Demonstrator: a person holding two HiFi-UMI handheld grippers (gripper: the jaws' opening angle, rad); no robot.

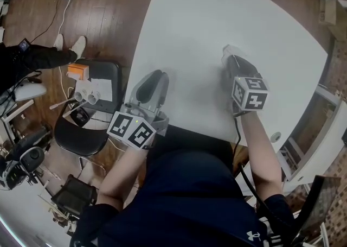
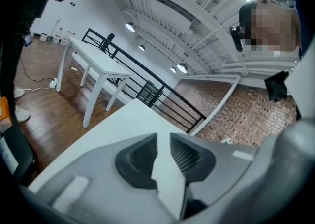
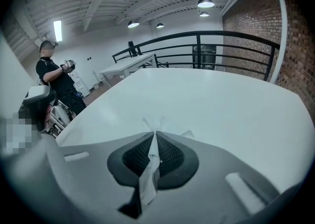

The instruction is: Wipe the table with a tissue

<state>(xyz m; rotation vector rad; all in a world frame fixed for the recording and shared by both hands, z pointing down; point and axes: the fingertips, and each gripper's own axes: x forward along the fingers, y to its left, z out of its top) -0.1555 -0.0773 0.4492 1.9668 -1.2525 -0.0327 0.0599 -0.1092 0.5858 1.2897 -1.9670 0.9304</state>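
Right hand-held gripper (image 3: 154,134): jaws closed tight on the tissue (image 3: 147,178). The strip runs down between the pads, and small crumpled ends poke out past the tips at the centre of the right gripper view. In the head view it sits right of centre, tips low over the white worktop (image 1: 206,7); whether the tissue touches the worktop can't be told. Left hand-held gripper (image 2: 164,138): jaws a narrow gap apart, nothing in them, white worktop showing through the gap. In the head view it is lower centre-left, over the worktop's near edge.
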